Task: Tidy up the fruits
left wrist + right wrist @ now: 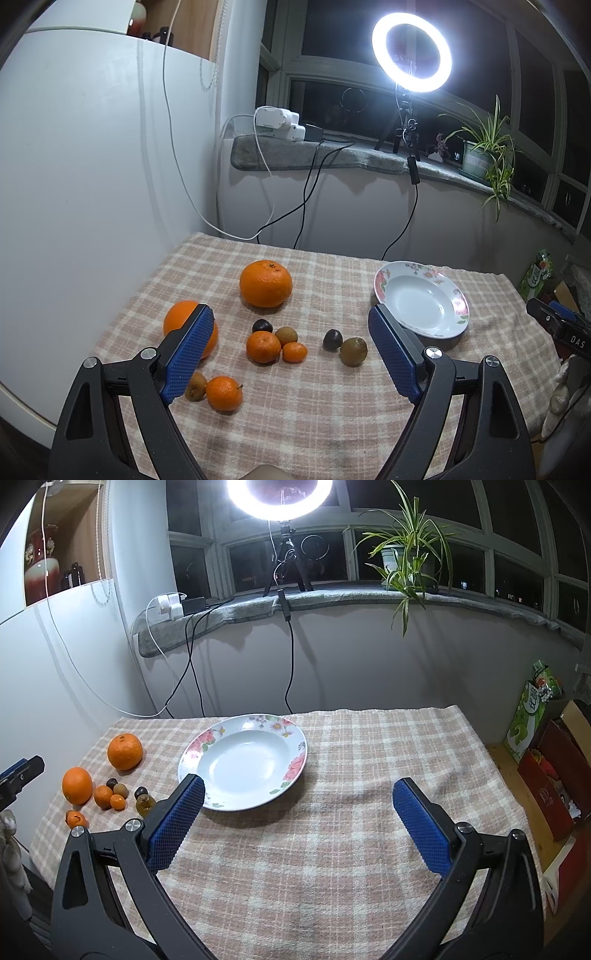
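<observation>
Several fruits lie on the checked cloth: a big orange (265, 283), a second orange (184, 320) behind my left finger, small mandarins (263, 346), a kiwi (353, 351) and dark chestnut-like fruits (332, 339). A flowered white plate (421, 299) stands empty to their right. My left gripper (291, 328) is open above the fruits. My right gripper (298, 794) is open and empty, hovering in front of the plate (243, 760), with the fruits (110, 794) to its left.
A ring light (411, 51) on a tripod, a potted plant (406, 557) and power adapters with cables stand on the window ledge behind the table. A white cabinet (92, 166) borders the left. Boxes (546, 775) sit on the floor at right.
</observation>
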Motion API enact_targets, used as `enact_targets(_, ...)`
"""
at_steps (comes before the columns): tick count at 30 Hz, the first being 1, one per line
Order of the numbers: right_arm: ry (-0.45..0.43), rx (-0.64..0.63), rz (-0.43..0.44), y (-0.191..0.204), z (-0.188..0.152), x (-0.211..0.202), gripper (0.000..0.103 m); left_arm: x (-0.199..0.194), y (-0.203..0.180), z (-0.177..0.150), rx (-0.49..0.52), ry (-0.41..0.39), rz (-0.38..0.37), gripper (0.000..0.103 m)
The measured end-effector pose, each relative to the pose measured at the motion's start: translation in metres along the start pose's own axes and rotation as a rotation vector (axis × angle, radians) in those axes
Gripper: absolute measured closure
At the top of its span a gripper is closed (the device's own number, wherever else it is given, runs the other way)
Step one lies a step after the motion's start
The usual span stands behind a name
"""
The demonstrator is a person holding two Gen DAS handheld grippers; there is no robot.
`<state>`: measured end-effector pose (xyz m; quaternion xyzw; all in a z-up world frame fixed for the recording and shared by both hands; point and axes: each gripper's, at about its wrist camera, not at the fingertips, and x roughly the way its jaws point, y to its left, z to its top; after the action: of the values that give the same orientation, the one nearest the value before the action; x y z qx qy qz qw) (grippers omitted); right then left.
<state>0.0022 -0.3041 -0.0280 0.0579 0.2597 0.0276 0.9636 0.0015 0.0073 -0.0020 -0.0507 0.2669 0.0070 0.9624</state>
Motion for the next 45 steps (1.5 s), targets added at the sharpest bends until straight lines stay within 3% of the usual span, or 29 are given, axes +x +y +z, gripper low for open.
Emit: enact_targets(45,0.02,-0.009,0.017,0.01,-0.002,0.008,0.0,0.006,-0.004,-0.008,-0.003,0.009,0.003,0.017)
